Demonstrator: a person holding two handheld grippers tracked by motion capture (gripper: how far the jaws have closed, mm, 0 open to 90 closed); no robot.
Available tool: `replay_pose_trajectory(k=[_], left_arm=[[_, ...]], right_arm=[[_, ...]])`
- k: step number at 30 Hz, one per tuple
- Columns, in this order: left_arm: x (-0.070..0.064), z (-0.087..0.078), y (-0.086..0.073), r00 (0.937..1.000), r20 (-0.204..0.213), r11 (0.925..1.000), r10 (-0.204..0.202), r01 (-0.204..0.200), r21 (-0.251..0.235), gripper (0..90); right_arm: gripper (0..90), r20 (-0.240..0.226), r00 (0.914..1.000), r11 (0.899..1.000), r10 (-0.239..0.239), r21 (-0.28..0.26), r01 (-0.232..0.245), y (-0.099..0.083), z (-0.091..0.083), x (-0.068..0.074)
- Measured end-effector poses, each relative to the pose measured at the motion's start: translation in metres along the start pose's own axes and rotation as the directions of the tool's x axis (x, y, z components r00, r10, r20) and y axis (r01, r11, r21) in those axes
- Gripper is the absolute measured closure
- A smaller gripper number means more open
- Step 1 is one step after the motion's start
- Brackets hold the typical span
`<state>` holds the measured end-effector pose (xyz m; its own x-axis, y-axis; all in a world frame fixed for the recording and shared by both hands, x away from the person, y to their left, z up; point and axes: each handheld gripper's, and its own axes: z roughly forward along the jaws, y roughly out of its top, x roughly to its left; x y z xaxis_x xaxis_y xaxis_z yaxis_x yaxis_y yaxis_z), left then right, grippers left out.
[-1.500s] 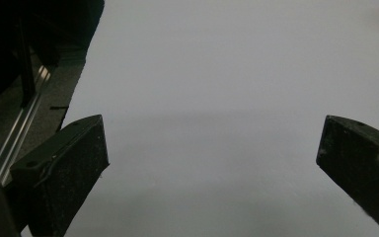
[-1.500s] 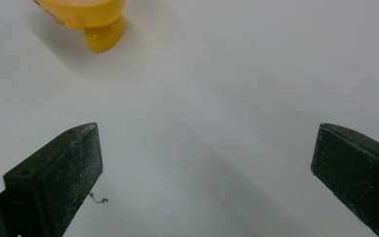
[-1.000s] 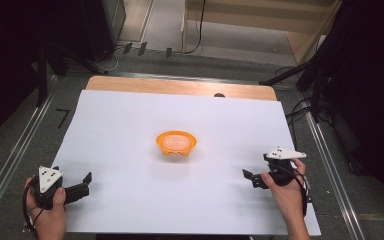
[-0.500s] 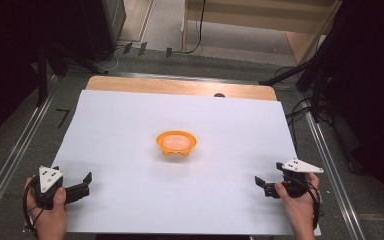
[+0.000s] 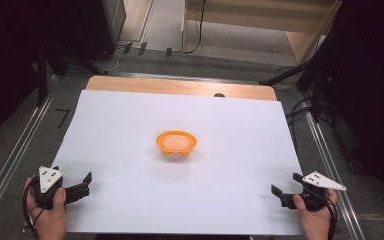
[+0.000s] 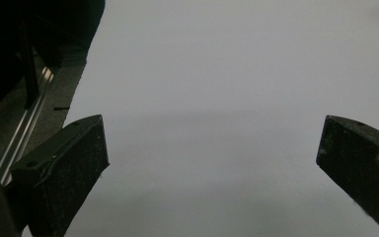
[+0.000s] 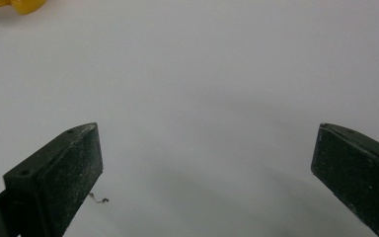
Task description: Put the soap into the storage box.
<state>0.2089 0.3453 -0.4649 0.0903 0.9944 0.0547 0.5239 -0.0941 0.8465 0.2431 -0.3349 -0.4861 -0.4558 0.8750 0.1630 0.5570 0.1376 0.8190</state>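
Note:
An orange bowl [image 5: 176,143] with something pale inside sits in the middle of the white sheet [image 5: 130,120]. My left gripper [image 5: 75,176] rests at the near left corner, open, its jaws wide apart over bare sheet [image 6: 212,74] with nothing between them. At the near right corner my right gripper [image 5: 285,183] is also open and holds nothing. In the right gripper view a yellow-orange edge of the bowl [image 7: 15,5] shows at the top left, far beyond the jaws.
The sheet covers a wooden table whose far edge [image 5: 180,86] shows. Metal rails [image 5: 15,160] run along both sides, with dark floor beyond. A tiny thread [image 7: 98,198] lies on the sheet beside the right gripper's left jaw.
My right gripper has drawn back toward the near right corner of the sheet, still open. The left gripper and the bowl have stayed put.

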Motion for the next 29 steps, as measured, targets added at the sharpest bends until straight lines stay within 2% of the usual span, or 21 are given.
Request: replay_pose_trajectory(k=[7, 11, 17, 21, 26, 29], left_arm=[[0.000, 0.000, 0.000, 1.0000, 0.003, 1.0000, -0.003, 0.003, 0.001, 0.0], [0.000, 0.000, 0.000, 1.0000, 0.004, 1.0000, -0.001, 0.001, -0.001, 0.0], [0.000, 0.000, 0.000, 1.0000, 0.003, 1.0000, -0.002, 0.002, 0.003, 0.0], [0.001, 0.000, 0.000, 1.0000, 0.007, 1.0000, -0.005, 0.005, -0.001, 0.0], [0.001, 0.000, 0.000, 1.0000, 0.008, 1.0000, -0.004, 0.004, -0.001, 0.0], [0.001, 0.000, 0.000, 0.9999, 0.010, 1.0000, -0.003, 0.003, -0.001, 0.0]], right_arm=[[0.0, 0.034, 0.9994, 1.000, 0.010, -0.023, -0.010, -0.008, -0.013, -0.008], [0.0, 0.049, 0.9983, 0.998, 0.033, -0.058, -0.030, -0.014, -0.023, -0.013], [0.0, 0.060, 0.9979, 0.994, 0.024, -0.111, -0.017, -0.021, -0.031, -0.015], [0.0, 0.069, 0.9975, 0.995, -0.012, -0.095, 0.019, -0.022, -0.029, -0.011], [0.0, 0.064, 0.9979, 0.994, -0.012, -0.106, 0.019, -0.023, -0.030, -0.011], [0.0, 0.074, 0.9972, 0.995, -0.016, -0.093, 0.023, -0.023, -0.029, -0.011]])
